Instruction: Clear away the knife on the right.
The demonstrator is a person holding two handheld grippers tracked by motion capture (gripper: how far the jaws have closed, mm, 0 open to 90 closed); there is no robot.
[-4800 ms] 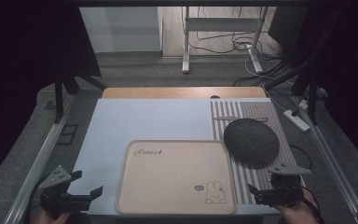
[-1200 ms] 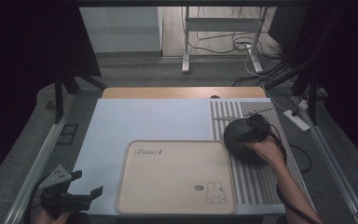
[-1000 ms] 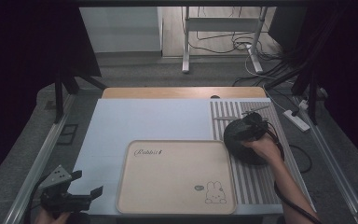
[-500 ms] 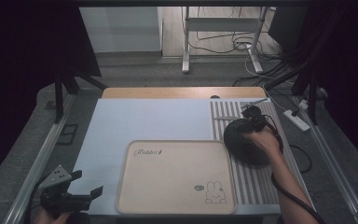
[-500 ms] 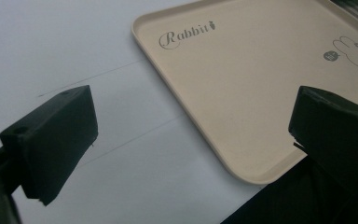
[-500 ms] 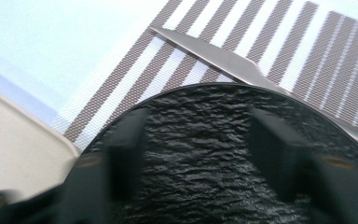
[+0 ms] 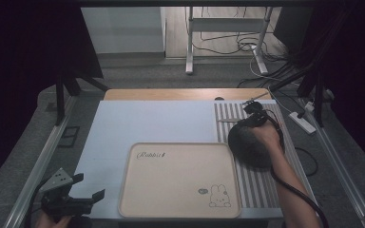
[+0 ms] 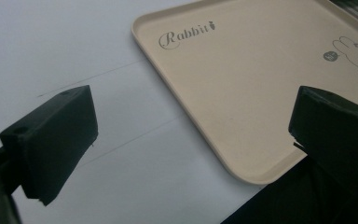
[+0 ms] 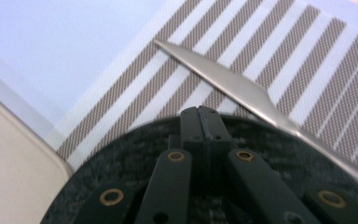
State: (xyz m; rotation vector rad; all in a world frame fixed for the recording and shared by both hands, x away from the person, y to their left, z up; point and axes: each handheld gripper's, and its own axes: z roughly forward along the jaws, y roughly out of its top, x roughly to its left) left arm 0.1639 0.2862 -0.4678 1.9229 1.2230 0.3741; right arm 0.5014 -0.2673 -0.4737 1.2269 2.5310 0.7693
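The right tongs (image 9: 200, 114) are pinching together on the far rim of the dark plate (image 7: 249, 145), which is sitting on the striped mat (image 7: 261, 185) at the right. It might be slipping or nudging the knife (image 9: 242, 91) lying just beyond. Left tongs (image 7: 88, 187) are idling apart, near left.

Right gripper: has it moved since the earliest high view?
Yes. The right gripper went from the near end of the mat toward its far end, to the far rim of the plate, where its jaws have just been closing on that rim.
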